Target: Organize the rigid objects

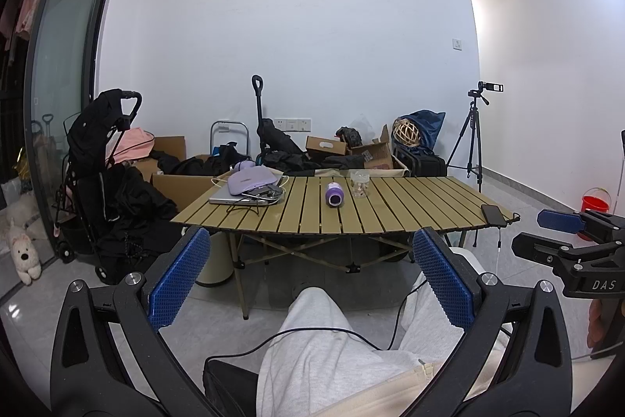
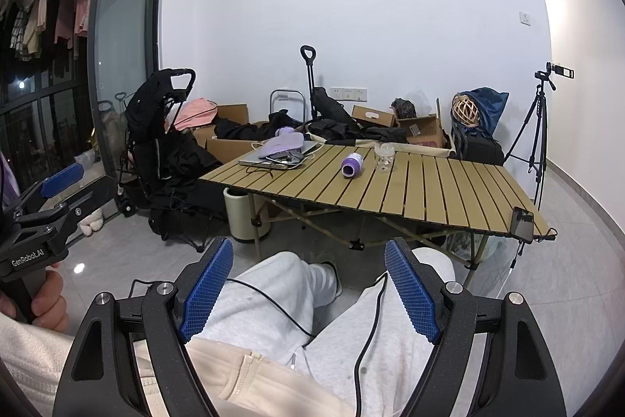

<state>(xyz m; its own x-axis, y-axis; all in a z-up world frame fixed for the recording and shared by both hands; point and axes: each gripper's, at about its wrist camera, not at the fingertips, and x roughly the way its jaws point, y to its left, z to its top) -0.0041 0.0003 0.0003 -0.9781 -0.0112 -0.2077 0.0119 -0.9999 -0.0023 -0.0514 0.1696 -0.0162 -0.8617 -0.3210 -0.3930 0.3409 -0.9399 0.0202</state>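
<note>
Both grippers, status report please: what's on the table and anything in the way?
Left gripper open, right gripper open, both empty, short of table. Purple bottle on its side beside upright glass jar. Nothing in between.

Both wrist views sit low over the seated person's lap, facing forward toward the slatted table (image 1: 351,210) (image 2: 390,190), which stands near. The 2 views share the tabletop, back wall and tripod (image 1: 470,135) (image 2: 535,127); each catches the other gripper at its edge
</note>
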